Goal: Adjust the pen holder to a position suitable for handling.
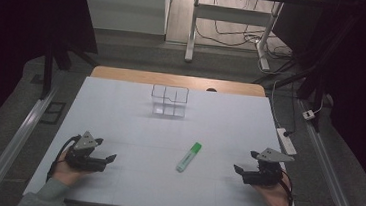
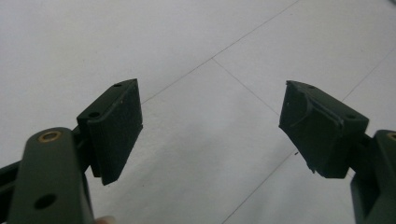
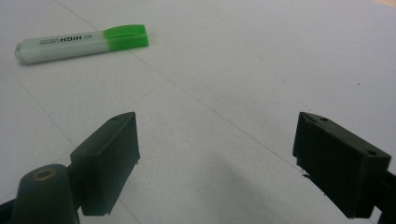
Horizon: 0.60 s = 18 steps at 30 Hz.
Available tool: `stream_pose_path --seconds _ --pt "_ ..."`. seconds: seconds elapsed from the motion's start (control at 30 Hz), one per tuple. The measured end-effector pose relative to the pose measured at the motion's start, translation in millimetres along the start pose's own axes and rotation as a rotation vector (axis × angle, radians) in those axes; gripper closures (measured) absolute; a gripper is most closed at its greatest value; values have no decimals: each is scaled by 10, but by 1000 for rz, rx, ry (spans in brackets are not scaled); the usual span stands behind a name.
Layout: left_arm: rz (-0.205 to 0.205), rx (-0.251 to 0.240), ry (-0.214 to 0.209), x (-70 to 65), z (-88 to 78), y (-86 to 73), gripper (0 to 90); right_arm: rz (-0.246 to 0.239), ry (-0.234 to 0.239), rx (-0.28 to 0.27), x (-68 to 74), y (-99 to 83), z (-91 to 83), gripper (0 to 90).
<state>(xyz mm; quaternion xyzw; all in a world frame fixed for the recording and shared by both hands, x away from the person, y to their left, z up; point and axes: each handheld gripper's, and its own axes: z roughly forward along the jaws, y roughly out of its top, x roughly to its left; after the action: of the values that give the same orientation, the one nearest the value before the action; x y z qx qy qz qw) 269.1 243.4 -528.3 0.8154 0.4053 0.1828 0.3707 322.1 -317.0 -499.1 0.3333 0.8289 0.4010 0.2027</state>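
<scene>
- Right hand-held gripper (image 1: 250,161), jaws spread and empty, rests at the near right of the desk (image 1: 120,107); the left hand-held gripper (image 1: 101,148) sits near left, equally spread with nothing between its jaws.
- Between them, nearer the right one, lies the highlighter (image 1: 189,156), its long axis running diagonally, green cap toward the far right.
- Its body is pale and translucent with dark print, flat on the white surface.
- A clear compartmented organizer (image 1: 169,101) stands farther back, well apart.

- The dim high view darkens to near black at both sides.
- The white-covered table (image 1: 133,129) is evenly lit, without glare.
- A soft shadow lies between the right black two-jaw claw (image 3: 217,161) jaws.
</scene>
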Motion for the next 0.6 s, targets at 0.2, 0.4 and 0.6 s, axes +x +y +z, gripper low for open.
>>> stream_pose_path --seconds 0.2,0.4,0.6 --pt "-2 -2 4 9 -5 -1 212 -2 7 16 10 -6 30 159" --pt "-2 -3 3 11 -6 1 212 4 2 16 16 -3 32 168" --pt "-3 -1 0 16 -1 2 213 -1 7 19 22 4 48 173"
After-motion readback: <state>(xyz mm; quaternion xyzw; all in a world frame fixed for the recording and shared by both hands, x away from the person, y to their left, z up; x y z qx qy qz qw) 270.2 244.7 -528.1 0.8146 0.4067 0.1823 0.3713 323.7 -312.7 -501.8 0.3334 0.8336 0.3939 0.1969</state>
